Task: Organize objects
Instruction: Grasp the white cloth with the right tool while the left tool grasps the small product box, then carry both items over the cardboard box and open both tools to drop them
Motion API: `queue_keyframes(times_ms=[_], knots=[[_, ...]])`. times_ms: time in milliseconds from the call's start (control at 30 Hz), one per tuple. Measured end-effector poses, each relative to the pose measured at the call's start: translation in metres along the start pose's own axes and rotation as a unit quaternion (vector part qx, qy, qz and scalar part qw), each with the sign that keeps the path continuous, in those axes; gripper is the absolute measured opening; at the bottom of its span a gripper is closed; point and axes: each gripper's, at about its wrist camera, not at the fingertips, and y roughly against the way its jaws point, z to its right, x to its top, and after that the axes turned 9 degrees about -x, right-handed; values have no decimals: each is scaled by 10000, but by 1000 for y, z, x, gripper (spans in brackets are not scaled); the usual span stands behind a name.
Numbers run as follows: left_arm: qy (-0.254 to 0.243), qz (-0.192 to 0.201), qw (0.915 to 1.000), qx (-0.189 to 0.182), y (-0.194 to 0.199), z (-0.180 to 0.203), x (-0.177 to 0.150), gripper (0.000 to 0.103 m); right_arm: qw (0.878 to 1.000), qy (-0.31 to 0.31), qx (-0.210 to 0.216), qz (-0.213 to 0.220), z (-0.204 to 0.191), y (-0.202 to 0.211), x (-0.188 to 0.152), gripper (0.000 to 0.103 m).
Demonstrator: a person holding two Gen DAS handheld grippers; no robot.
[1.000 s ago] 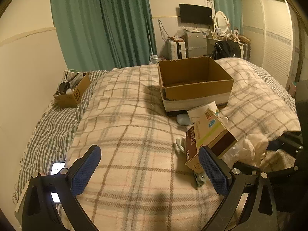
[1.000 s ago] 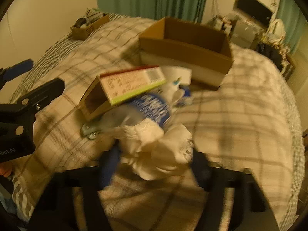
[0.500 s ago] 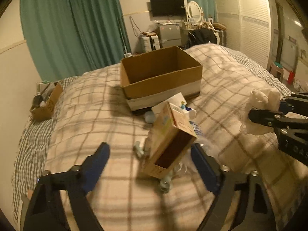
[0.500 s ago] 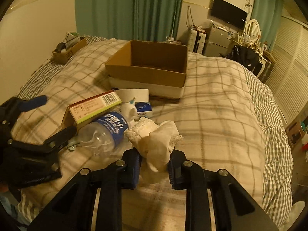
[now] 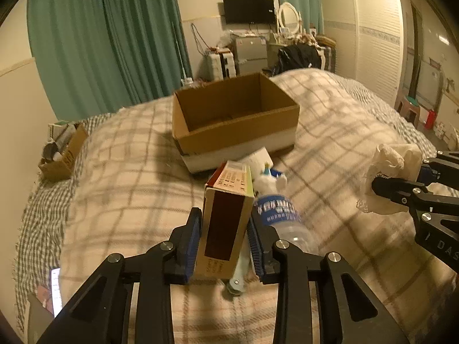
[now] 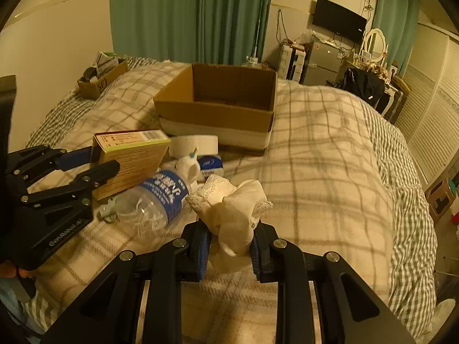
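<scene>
1. Far left, near the bed's (image 5: 123,189) left edge: small cardboard box (image 5: 64,154) packed with odds and ends, resting on the checked sheet.
2. Near the bed's front left corner: lit phone (image 5: 56,291), lying flat.
3. Left gripper (image 5: 225,239): clamped on a carton (image 5: 226,223), blue pads pressed to both sides, dark open end turned toward the camera.
4. Under the carton: small metal part (image 5: 236,282), too blurred to name.
5. Just right of the carton: clear water bottle (image 6: 156,197) with a blue label, lying on its side on the plaid blanket, touching the carton.
6. Behind the bottle: small white and blue items (image 6: 210,164), bunched together, hard to tell apart.
7. Mid-bed, further back: big open cardboard box (image 6: 221,106), white band round its base, nothing seen inside.
8. Right gripper (image 6: 229,248): closed on a cream lace-edged cloth (image 6: 232,212), held up off the blanket, to the right of the bottle.
</scene>
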Motion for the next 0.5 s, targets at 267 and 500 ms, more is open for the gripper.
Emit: queue_keyframes(times_ms=[267,500], knots=[[345,318,9985,-266,20,-22,46,30,9984,-44,-26,556,13,23,45,23],[462,801,9955,-194,32,-39,108,30,9939,86,-195,1081,19,39,111,23]])
